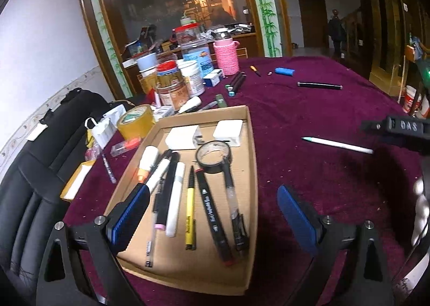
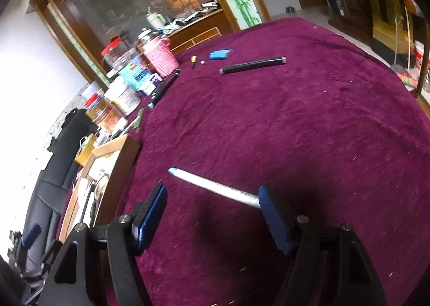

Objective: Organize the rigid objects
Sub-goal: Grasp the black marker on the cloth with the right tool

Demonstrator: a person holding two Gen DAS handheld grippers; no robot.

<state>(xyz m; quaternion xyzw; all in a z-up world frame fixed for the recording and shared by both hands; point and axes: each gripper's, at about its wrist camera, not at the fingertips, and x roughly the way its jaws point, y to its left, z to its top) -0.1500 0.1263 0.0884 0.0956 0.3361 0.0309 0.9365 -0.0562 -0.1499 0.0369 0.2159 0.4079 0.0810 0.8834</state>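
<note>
1. I take the cardboard tray (image 1: 188, 273) as my landmark; it lies on the maroon tablecloth (image 2: 295, 123).
2. My left gripper (image 1: 213, 210) hangs over the tray's near end with its jaws wide apart and nothing between them; one blue pad (image 1: 131, 214) is above the tray's near left part, the other past its right rim over the cloth.
3. Inside the tray I see pens and markers lying side by side, among them a yellow pen (image 1: 190, 214), plus a black tape roll (image 1: 213, 157) and two white adapters (image 1: 182, 137) toward the far end.
4. The white pen (image 2: 212, 185) lies on the cloth to the right of the tray, well apart from it.
5. My right gripper (image 2: 212, 216) is low over that pen, jaws wide and not pressing on it; the pen's near end runs behind the right-hand pad (image 2: 274, 222).
6. Beyond the tray, farther across the cloth, lie a black pen (image 2: 252, 65) and a blue lighter (image 2: 220, 54).
7. A yellowish tape roll (image 1: 135, 120) sits just left of the tray's far corner.
</note>
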